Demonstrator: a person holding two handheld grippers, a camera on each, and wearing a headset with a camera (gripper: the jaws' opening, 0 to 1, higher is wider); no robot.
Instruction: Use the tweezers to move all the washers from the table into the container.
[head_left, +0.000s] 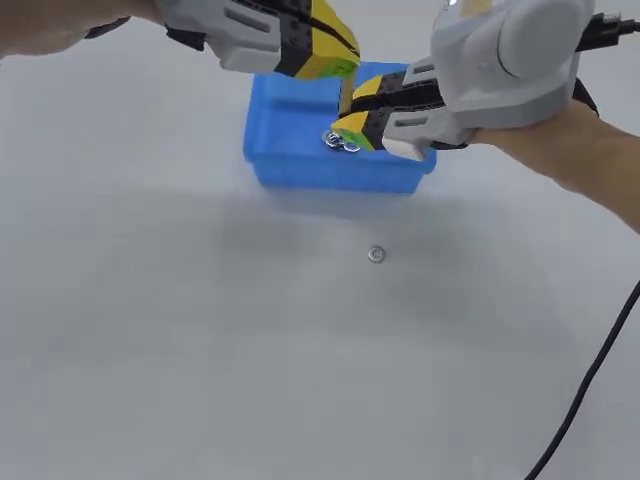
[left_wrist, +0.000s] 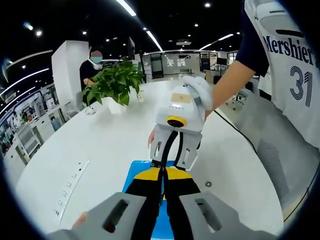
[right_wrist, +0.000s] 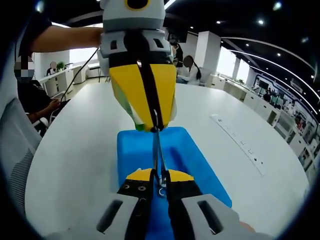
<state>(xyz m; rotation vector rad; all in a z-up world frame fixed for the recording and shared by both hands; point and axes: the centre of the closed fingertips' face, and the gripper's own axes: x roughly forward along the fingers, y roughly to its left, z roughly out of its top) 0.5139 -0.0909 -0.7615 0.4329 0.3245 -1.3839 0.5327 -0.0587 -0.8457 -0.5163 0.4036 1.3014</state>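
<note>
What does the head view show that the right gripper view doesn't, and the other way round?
The head view has a loose washer lying on the table, apart from the blue container. The right gripper view has people far back and ceiling lights, plus a close look at the tweezers. Both have the container, the table, the left gripper and the right gripper.
</note>
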